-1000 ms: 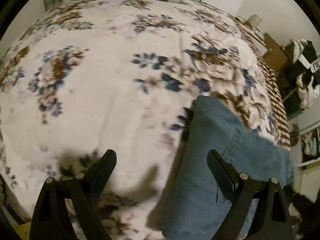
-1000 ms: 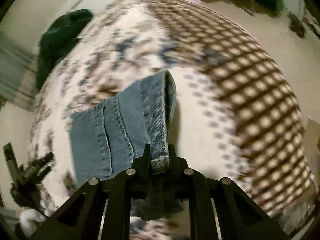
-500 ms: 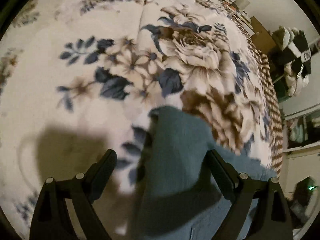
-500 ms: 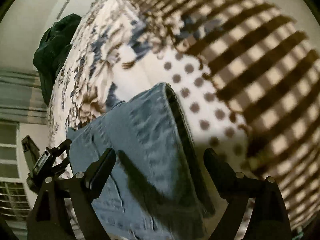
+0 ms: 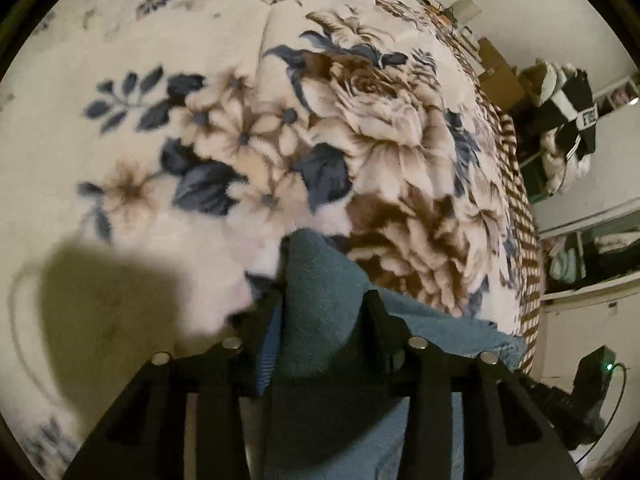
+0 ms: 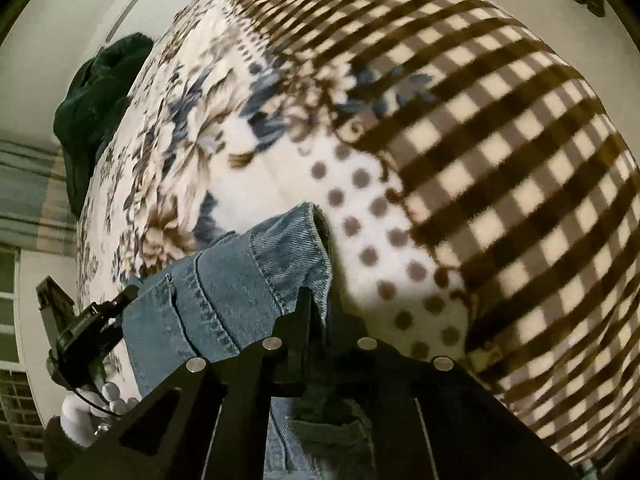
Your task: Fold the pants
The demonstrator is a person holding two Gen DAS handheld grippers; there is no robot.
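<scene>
Currently both grippers are clenched on the pants [image 5: 320, 280], which lie on the bed [image 5: 200, 80] near its checked edge. The left gripper [image 5: 324, 308] pinches a raised ridge of denim between its fingers. The right gripper [image 6: 316, 312] is closed on the stitched hem at the end nearest the checked border.

Step in hand, as judged: the grasp for a fold is complete at two points and the lift has not yet begun. The next move calls for raising both held points together, keeping the denim taut between them, then carrying them across the remaining fabric so the edges align.

View differences:
- The left wrist view shows the floral blanket and, beyond the bed's edge, shelving with clothes [image 5: 560, 120]. The hem stitching is not visible there.
- The right wrist view shows the seams, the dotted and checked border [image 6: 500, 140], a dark green garment [image 6: 100, 96] at the bed's far end, and the left gripper's body with a gloved hand [image 6: 92, 404].
</scene>
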